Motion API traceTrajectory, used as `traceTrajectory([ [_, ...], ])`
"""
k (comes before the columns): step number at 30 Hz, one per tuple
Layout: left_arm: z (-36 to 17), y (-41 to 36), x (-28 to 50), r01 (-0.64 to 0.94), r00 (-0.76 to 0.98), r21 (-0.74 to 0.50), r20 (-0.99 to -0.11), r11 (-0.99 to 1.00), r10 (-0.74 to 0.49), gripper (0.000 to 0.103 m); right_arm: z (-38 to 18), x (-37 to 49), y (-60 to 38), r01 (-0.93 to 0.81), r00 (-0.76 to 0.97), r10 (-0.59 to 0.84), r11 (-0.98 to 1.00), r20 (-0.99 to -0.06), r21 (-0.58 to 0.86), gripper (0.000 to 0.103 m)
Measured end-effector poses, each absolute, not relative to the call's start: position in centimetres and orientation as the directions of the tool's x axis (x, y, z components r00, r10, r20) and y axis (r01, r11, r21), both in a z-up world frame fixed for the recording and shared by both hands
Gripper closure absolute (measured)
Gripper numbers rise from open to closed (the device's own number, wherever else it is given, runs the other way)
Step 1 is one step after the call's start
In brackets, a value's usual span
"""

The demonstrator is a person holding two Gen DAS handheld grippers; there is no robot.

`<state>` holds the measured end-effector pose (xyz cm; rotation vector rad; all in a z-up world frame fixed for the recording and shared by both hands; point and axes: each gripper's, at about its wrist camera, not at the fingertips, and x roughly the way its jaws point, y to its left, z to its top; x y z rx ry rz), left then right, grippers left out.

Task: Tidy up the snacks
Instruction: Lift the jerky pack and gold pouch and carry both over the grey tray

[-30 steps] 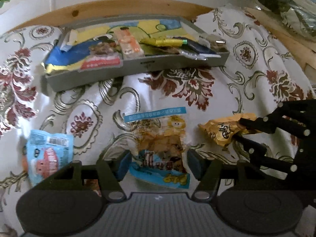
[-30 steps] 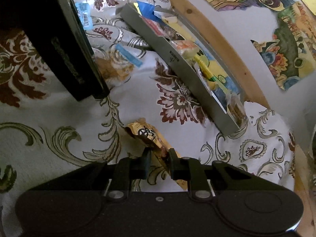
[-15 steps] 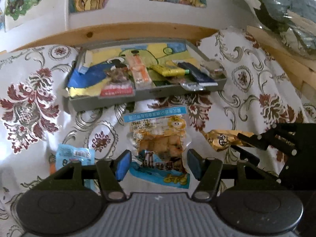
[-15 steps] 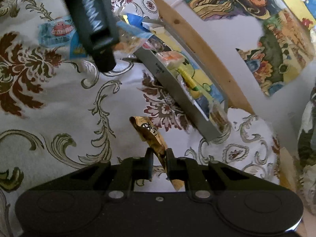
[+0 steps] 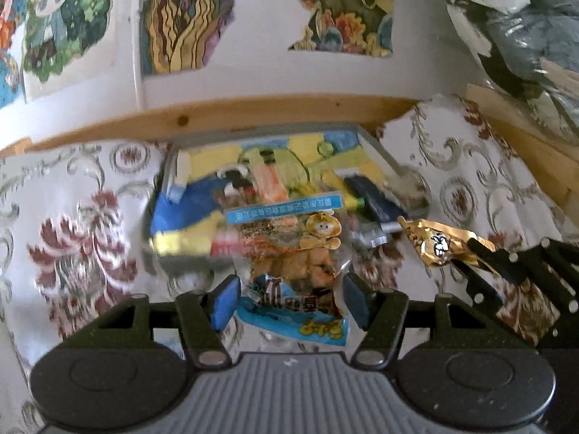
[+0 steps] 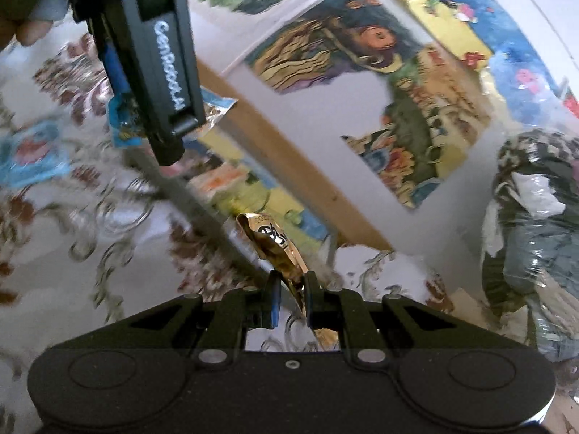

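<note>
My left gripper (image 5: 290, 298) is shut on a clear snack packet (image 5: 293, 267) with a blue label and a cartoon cat, held in the air in front of the grey tray (image 5: 381, 153). The tray holds several snacks, blurred by motion. To the right, my right gripper (image 5: 470, 253) carries a gold-wrapped snack (image 5: 436, 240) near the tray's right end. In the right wrist view, my right gripper (image 6: 291, 289) pinches the gold snack (image 6: 277, 242) upright above the tray's wall (image 6: 202, 213). The left gripper (image 6: 155, 54) hangs at the upper left with its packet (image 6: 121, 126).
A blue and red snack packet (image 6: 29, 159) lies on the floral cloth (image 5: 79, 253). A wooden rail (image 5: 253, 115) and a wall with posters (image 5: 188, 18) stand behind the tray. Plastic-wrapped bundles (image 5: 524, 47) are piled at the right. A person's hand (image 6: 27, 27) shows at the top left.
Both grippers have risen off the cloth with their snacks and moved toward the tray. Both views have tilted up, so more of the wall shows.
</note>
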<state>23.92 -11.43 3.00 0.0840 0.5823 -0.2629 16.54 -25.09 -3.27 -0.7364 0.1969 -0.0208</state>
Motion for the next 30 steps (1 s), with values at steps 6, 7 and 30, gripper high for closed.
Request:
traceTrajectory([
  [6, 4.7, -12.3, 28.3, 0.246, 0.814, 0.001, -0.543, 0.969, -0.206, 0.037, -1.5, 21.5, -25.2, 0.038, 0.985, -0.132, 0.801, -0.114, -0.598, 0.09],
  [7, 5.0, -12.5, 29.2, 0.244, 0.816, 0.005, -0.541, 0.97, -0.203, 0.037, -1.3, 22.4, -25.2, 0.051, 0.985, -0.14, 0.802, -0.105, -0.595, 0.09],
  [30, 2.6, -19.6, 41.1, 0.231, 0.778, -0.003, -0.6, 0.973, -0.187, 0.035, -1.1, 34.2, -29.2, 0.125, 0.966, -0.219, 0.861, -0.138, -0.493, 0.089],
])
